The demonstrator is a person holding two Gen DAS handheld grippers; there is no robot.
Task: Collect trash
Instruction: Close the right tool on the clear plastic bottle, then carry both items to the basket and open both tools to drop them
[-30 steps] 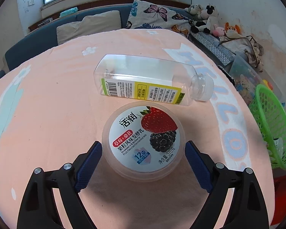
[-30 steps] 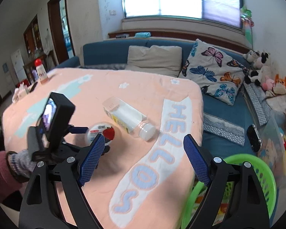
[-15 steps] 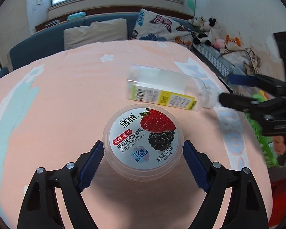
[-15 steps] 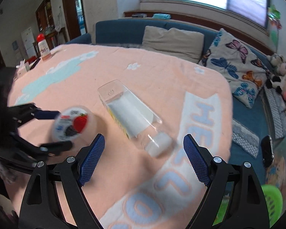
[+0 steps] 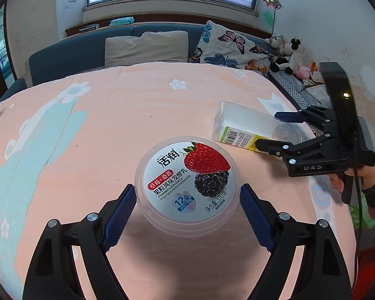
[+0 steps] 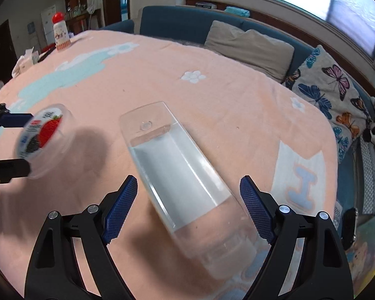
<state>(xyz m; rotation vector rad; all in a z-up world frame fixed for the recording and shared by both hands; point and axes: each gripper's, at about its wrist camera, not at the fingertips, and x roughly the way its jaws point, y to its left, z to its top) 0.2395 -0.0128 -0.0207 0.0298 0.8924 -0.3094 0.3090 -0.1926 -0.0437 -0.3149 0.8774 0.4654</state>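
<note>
A round clear yogurt tub point(image 5: 187, 187) with a strawberry and mulberry lid is held between my left gripper's point(image 5: 187, 207) blue pads, lifted above the peach blanket; its shadow lies beneath. It also shows in the right wrist view point(image 6: 43, 141), tilted. A clear empty plastic bottle point(image 6: 182, 182) lies on its side on the blanket. My right gripper point(image 6: 188, 207) is open, its pads on either side of the bottle's neck end, apart from it. The left wrist view shows the bottle point(image 5: 240, 127) and the right gripper point(image 5: 267, 132) astride it.
A peach blanket point(image 5: 112, 115) with flowers and letters covers the surface. A blue sofa with cushions point(image 5: 147, 45) and soft toys point(image 5: 287, 55) is behind. A red-capped bottle point(image 6: 60, 32) stands at the far left edge. A dark remote point(image 6: 350, 227) lies at the right.
My left gripper has lifted the tub off the blanket. My right gripper has moved down and forward to straddle the bottle's neck end, still open.
</note>
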